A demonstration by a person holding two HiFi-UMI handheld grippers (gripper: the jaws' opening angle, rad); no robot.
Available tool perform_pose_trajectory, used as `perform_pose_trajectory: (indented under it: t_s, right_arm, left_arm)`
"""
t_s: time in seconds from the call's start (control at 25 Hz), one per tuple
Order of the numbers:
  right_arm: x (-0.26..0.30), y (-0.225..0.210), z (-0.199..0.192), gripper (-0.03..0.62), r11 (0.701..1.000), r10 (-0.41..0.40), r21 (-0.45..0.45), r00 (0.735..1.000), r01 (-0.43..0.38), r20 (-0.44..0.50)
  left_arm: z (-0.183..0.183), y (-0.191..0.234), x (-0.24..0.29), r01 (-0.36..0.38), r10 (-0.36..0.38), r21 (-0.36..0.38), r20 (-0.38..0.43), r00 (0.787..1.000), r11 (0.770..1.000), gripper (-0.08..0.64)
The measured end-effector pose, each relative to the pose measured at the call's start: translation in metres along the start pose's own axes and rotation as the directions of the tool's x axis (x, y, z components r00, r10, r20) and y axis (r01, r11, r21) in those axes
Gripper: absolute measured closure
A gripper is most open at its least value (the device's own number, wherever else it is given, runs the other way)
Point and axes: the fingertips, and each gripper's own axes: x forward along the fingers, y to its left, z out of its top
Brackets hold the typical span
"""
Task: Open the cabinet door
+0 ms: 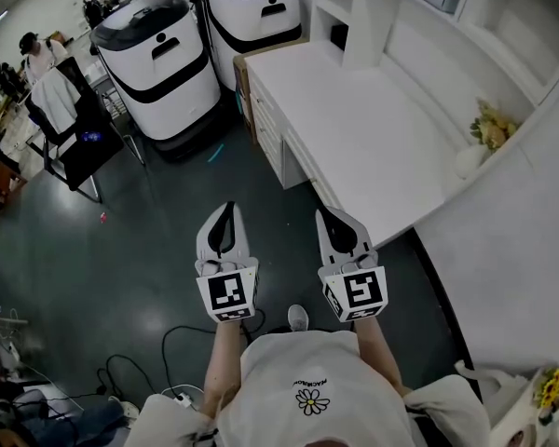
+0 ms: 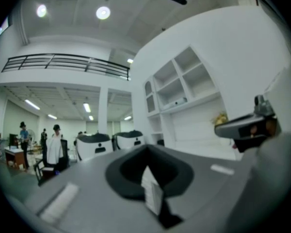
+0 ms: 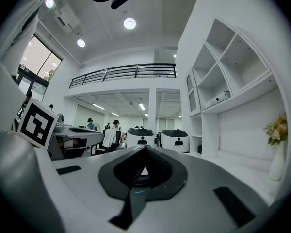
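The cabinet [image 1: 278,136] sits ahead of you and a little to your right, under the white counter [image 1: 354,119]. Its white front panels face the dark floor [image 1: 121,250], and all of them look closed. You cannot make out a handle from here.

Neither of your grippers touches it. Your right gripper [image 1: 323,214] is the nearer one. It is held level beside the counter's near corner, with its tip apart from the cabinet front. Its jaws are pressed together to a point and there is nothing between them, as the right gripper view confirms. Your left gripper [image 1: 229,207] is beside it over the floor, farther from the cabinet. Its jaws are also fully closed and empty.

Above the counter there are open white shelves [image 3: 218,67]. A white vase of yellow flowers [image 1: 489,127] stands at the counter's far right end. Past the cabinet's far end stand two white machines with black tops [image 1: 158,59]. To your left is a black chair [image 1: 74,124] with a white garment draped over it. Black cables [image 1: 172,343] lie on the floor by your feet.
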Motion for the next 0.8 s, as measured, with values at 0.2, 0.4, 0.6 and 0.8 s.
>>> perform_pose_trajectory:
  t_s: [0.2, 0.4, 0.6, 0.8]
  right_arm:
    - [0.013, -0.016, -0.008, 0.592, 1.000, 0.014, 0.020, 1.000, -0.014, -0.005]
    - [0.031, -0.030, -0.015, 0.592, 0.999, 0.019, 0.033, 1.000, -0.018, -0.010]
    - [0.061, -0.050, -0.017, 0.592, 1.000, -0.008, 0.026, 1.000, 0.008, 0.008]
    - [0.096, -0.073, -0.013, 0.592, 0.995, -0.100, 0.025, 0.995, 0.099, 0.027]
  left_arm:
    - [-0.005, -0.006, 0.018, -0.008, 0.008, 0.003, -0.006, 1.000, 1.000, 0.554]
    - [-0.005, -0.005, 0.041, -0.014, 0.014, 0.005, -0.005, 1.000, 1.000, 0.554]
    - [-0.012, 0.002, 0.082, 0.010, -0.010, 0.012, 0.009, 1.000, 1.000, 0.554]
    - [-0.005, 0.019, 0.137, 0.059, -0.060, 0.024, 0.032, 0.998, 0.998, 0.554]
